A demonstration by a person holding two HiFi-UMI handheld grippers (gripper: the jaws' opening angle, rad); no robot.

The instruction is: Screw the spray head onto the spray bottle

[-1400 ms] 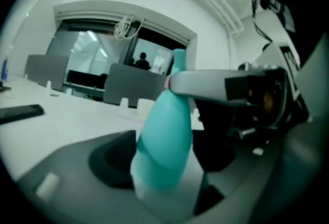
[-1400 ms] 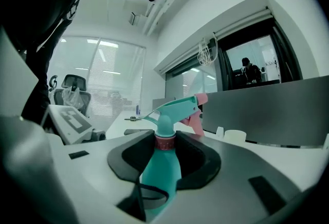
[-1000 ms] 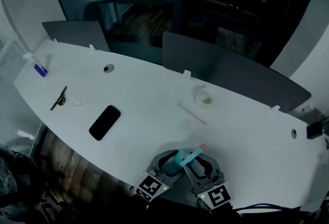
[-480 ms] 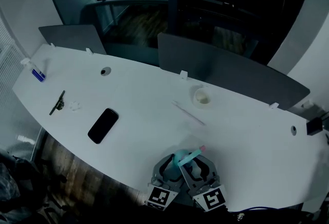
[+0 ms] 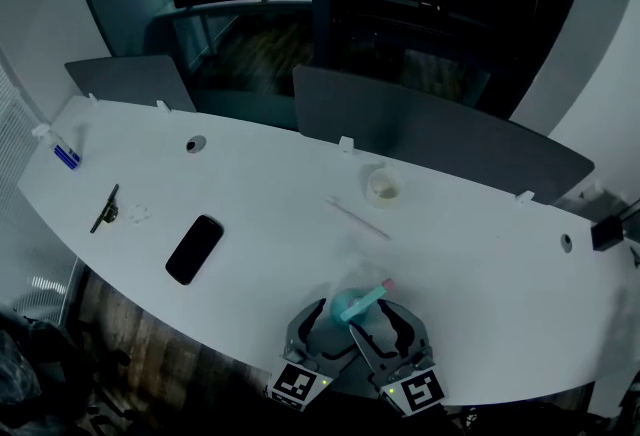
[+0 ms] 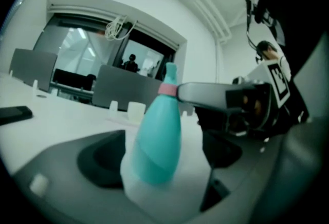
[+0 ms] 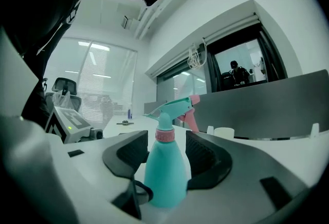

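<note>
White curved table (image 5: pixel 200 164), work spot at its near edge. Left gripper (image 6: pixel 162 159) and right gripper (image 7: pixel 163 155) close together there, both aimed roughly level at the same point from either side. Both jaw pairs just been opening, now spread wide; nothing clamped, pads apparently clear on each flank. Between both pairs: teal spray bottle (image 7: pixel 165 176), standing on the table, long axis vertical. Atop it: spray head (image 7: pixel 172 106), nozzle toward the table's far right, pink collar (image 7: pixel 164 135) seated at the neck. Judged: head on, bottle equally near either hand, straight-back withdrawal needed to avoid tipping.
</note>
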